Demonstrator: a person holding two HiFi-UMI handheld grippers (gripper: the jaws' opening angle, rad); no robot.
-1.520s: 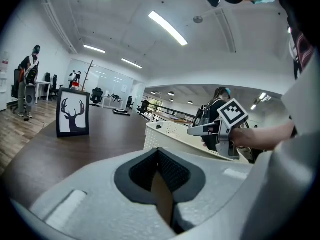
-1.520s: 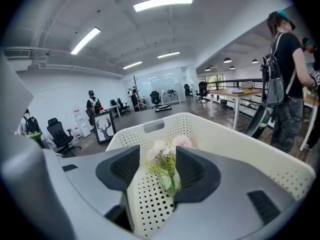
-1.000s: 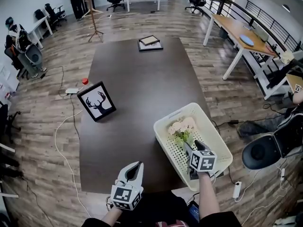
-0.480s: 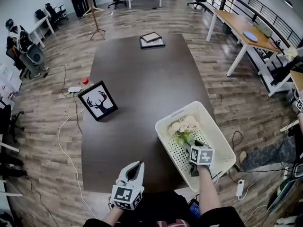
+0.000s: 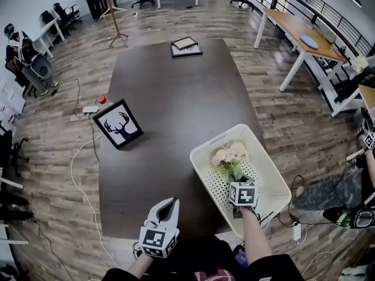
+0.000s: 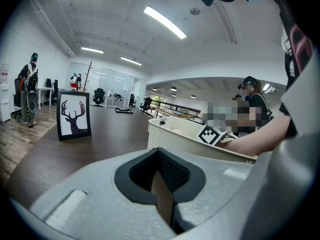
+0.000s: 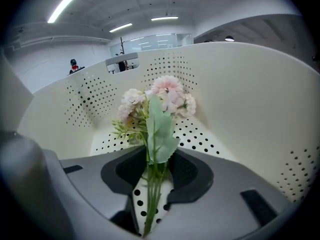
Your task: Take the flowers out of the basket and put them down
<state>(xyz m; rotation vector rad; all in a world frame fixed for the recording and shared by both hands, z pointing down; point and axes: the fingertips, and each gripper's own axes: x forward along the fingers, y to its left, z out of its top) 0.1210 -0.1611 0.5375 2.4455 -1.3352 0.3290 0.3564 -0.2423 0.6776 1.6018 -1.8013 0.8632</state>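
Observation:
A bunch of pale pink flowers point(image 5: 230, 155) with green stems lies in a cream perforated basket point(image 5: 197, 157) at the table's near right corner. My right gripper point(image 5: 237, 178) is down inside the basket at the stem end. In the right gripper view the stems and a leaf point(image 7: 160, 129) run up between the jaws of the right gripper point(image 7: 155, 160), which are closing; basket floor still shows on either side of the stems. My left gripper point(image 5: 170, 203) hovers at the table's near edge, left of the basket, shut and empty. In its own view, the left gripper point(image 6: 159, 152) faces the basket point(image 6: 175, 133).
A black-framed deer picture point(image 5: 119, 124) stands at the dark table's point(image 5: 176, 92) left edge. Two flat frames point(image 5: 186, 47) lie at the far end. On the floor to the left are cables and a red object point(image 5: 104, 100). Desks and chairs surround the table.
My right gripper has settled a little deeper into the basket, onto the stems, and its marker cube now hides its jaws in the head view. The left gripper stays put.

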